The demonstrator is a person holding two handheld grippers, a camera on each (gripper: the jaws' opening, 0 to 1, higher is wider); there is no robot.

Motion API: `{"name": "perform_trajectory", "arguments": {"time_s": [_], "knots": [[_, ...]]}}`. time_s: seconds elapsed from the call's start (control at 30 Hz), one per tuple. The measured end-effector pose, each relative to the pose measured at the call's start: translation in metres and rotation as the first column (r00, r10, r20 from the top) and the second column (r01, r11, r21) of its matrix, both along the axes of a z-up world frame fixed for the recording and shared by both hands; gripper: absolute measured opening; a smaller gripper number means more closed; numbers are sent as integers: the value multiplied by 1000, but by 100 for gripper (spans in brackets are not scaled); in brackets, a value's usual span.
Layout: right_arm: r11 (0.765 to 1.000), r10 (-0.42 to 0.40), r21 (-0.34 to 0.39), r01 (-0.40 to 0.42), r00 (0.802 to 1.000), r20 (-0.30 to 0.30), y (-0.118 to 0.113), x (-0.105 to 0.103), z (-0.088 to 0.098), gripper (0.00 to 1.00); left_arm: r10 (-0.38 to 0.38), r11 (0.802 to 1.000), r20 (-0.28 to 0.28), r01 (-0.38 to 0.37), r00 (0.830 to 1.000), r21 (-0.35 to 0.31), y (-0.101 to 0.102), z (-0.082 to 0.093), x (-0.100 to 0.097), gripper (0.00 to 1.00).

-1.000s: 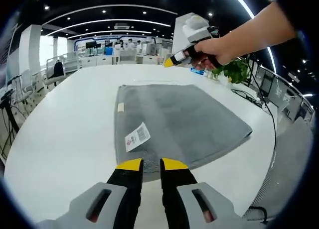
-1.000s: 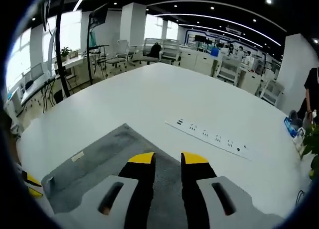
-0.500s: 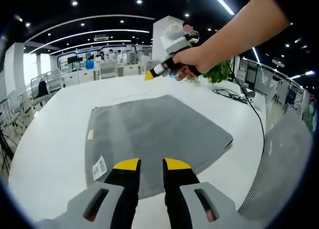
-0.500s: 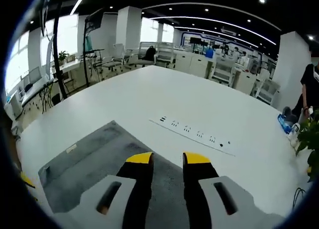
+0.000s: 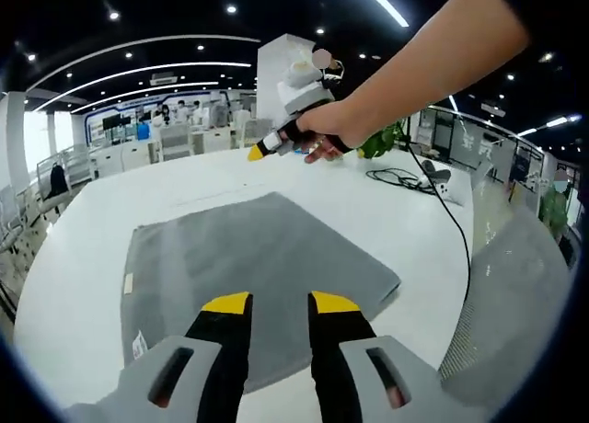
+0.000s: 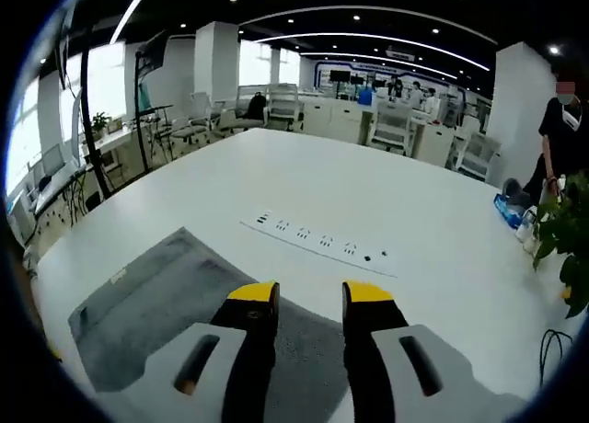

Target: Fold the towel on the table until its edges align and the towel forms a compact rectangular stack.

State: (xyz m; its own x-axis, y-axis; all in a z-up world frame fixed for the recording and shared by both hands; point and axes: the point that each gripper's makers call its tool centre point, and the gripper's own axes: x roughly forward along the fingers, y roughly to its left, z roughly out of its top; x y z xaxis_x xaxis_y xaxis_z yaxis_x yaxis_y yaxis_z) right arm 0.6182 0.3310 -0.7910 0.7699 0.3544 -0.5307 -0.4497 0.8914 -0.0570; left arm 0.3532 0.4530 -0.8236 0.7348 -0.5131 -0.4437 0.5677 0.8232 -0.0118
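Note:
A grey towel (image 5: 248, 267) lies spread flat on the white table (image 5: 83, 257), with small white tags along its left edge. My left gripper (image 5: 281, 303) hovers over the towel's near edge, open, nothing between its yellow-tipped jaws. In the left gripper view my right gripper (image 5: 258, 150) is held by a hand above the towel's far side. In the right gripper view the right gripper (image 6: 310, 294) is open over the far part of the grey towel (image 6: 156, 313), nothing held.
A white power strip (image 6: 317, 245) lies on the table beyond the towel. A potted plant (image 6: 566, 239) and a blue packet (image 6: 509, 211) sit at the table's right end. A cable (image 5: 433, 198) trails off the table by a grey chair (image 5: 515, 294). Desks and people stand far behind.
Both views have swung: the left gripper has moved right along the towel's near edge, so the tags now lie further left. The right gripper has shifted slightly, bringing the power strip closer to centre.

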Motion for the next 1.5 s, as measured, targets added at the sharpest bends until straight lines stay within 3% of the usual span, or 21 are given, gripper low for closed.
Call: {"name": "perform_trajectory", "arguments": {"time_s": [0.17,0.3,0.47,0.63,0.77,1.0,1.1,1.33,1.5], "knots": [[1000,-19,20,19,1000,-10,-16,-1,0,30,7,1000,-26,-7,1000,-1,-11,-1,-3,31],[999,-23,25,23,999,-26,-26,-6,-5,34,4,1000,-30,-4,1000,-9,-24,1,-5,41],[998,-34,43,37,997,-68,-39,-10,-17,39,31,999,-47,-32,998,-24,-39,2,-4,61],[999,-30,36,33,996,-89,-49,-13,-24,39,21,999,-36,-22,999,-24,-56,8,-5,61],[999,-16,36,21,992,-126,-55,-15,-30,29,7,999,-65,-9,998,-36,-71,8,-9,61],[999,1,50,6,990,-138,-60,-15,-39,30,-33,999,-78,31,996,-30,-98,5,-12,61],[995,-7,92,21,989,-150,-63,-13,-42,29,-54,998,-92,51,994,-31,-111,0,-14,60],[996,17,88,-2,986,-167,-67,-13,-54,29,-79,997,-124,77,989,-24,-135,-16,-18,58],[996,37,83,-22,982,-184,-70,-13,-67,29,-84,996,-138,82,987,-16,-144,-19,-19,56]]}}
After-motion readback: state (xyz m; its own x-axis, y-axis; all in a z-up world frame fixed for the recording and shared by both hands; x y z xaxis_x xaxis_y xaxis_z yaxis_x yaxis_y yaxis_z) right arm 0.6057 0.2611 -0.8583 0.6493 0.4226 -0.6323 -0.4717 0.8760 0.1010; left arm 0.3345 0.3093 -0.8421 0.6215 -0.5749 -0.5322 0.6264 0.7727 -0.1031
